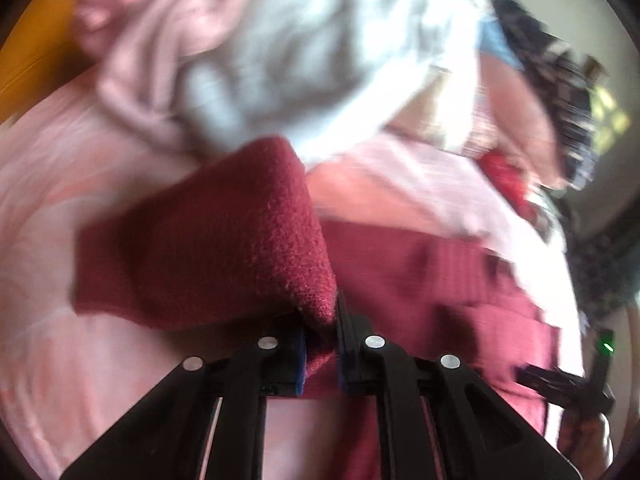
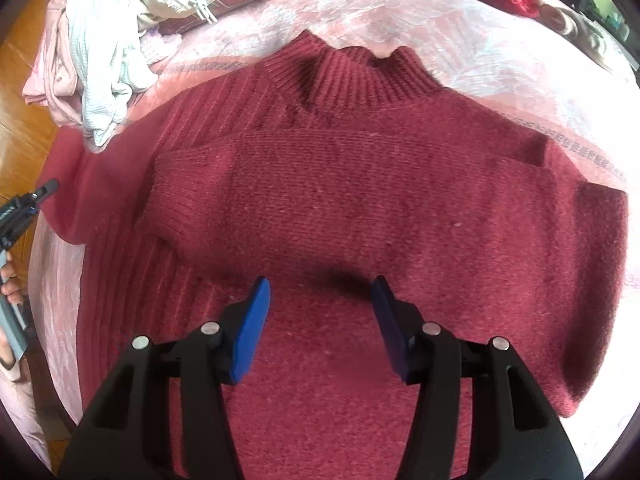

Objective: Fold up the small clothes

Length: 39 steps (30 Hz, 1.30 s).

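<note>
Pink bedspread [image 2: 500,64] carried the maroon sweater [image 2: 360,208], one sleeve already folded across. Your left tool [image 1: 320,344] pinched its other sleeve; your right tool [image 2: 320,320] hung spread above. Next, carry that sleeve across.

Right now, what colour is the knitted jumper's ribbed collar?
Dark red ribbed collar, clearest in the right wrist view.
</note>
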### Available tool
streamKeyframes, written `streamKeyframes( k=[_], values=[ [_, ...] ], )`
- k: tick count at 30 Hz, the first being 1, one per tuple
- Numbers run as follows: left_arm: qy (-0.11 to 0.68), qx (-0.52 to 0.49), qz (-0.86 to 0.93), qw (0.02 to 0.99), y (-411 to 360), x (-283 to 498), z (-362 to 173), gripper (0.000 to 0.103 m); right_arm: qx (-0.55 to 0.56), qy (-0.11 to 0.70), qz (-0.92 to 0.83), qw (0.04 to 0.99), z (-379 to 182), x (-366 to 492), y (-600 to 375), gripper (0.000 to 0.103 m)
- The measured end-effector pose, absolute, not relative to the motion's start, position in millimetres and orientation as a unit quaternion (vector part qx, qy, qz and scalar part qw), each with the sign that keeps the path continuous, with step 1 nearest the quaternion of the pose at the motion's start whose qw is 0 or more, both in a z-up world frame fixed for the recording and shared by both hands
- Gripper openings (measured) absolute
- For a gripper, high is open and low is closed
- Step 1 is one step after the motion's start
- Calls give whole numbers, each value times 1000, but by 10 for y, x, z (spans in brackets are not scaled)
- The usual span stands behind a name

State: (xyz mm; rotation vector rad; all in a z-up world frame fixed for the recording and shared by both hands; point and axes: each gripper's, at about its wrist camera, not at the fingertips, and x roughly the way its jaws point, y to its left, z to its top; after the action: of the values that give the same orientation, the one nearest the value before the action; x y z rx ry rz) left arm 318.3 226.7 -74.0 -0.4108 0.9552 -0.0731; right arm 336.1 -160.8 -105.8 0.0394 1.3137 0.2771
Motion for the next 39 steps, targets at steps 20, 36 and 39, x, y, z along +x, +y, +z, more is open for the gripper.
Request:
streamKeyframes(
  k=[20,36,39],
  values=[
    [494,-137,-226,828,-66,3330,-1083,13,27,611,91,786,-1102,3300,-2287,53],
    [497,-72,-124,856,734,3305,-856,68,65,608,146,778,-974,3599,-1615,55],
    [505,-86,-90,854,938,3396,-975,68,75,605,150,778,-945,3712,-1401,57]
  ],
)
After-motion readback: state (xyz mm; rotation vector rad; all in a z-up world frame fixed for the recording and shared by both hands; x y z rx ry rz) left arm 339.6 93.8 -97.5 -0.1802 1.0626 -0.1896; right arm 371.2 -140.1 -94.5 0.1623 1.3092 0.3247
